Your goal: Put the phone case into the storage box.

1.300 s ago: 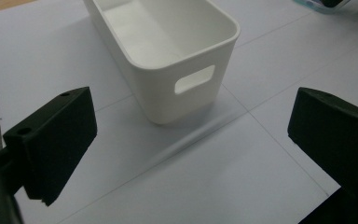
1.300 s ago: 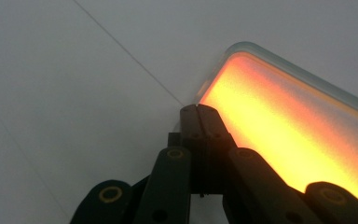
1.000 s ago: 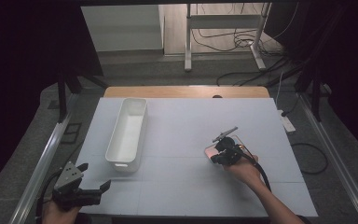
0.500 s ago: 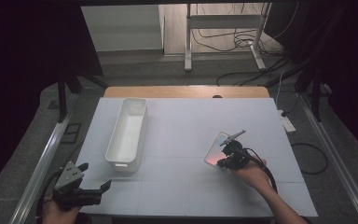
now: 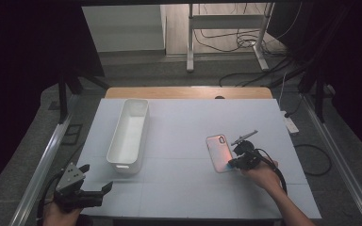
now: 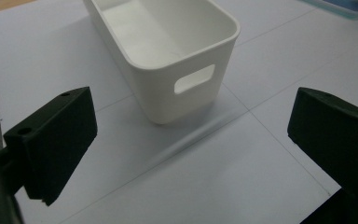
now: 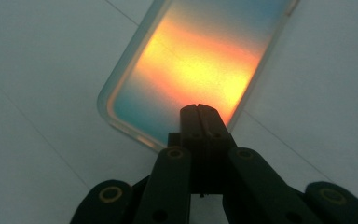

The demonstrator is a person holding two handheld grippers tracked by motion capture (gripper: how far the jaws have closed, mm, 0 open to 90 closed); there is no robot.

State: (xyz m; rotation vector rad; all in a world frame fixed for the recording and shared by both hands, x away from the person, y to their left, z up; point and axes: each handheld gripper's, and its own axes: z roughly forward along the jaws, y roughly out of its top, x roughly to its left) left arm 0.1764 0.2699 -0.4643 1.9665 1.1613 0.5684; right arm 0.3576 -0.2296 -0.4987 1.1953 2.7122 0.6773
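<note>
A translucent phone case with an orange-and-teal gradient back (image 5: 218,153) lay flat on the white tabletop (image 5: 188,136), right of centre and well apart from the long white plastic bin with cut-out handles (image 5: 128,135). In the right gripper view the case (image 7: 191,65) sat just ahead of the black jaws, which were pressed together with nothing visible between them. The right gripper (image 5: 235,162) touched, or very nearly touched, the case's near edge; whether the tips rested on the rim could not be told.

The risk lay in that contact. Clenched tips can only nudge, so a push at one corner would likely spin the thin, slick case on the smooth surface instead of sliding it straight. Bearing down on the soft rim could flip or buckle it. A lift would call for the jaws to part first, and on so flat an object they might scrape past the edge.

At the near left corner, the left gripper (image 5: 82,190) hovered with its jaws spread wide and empty, facing the bin (image 6: 168,56). A careless sweep from there could knock the light bin off its place.
</note>
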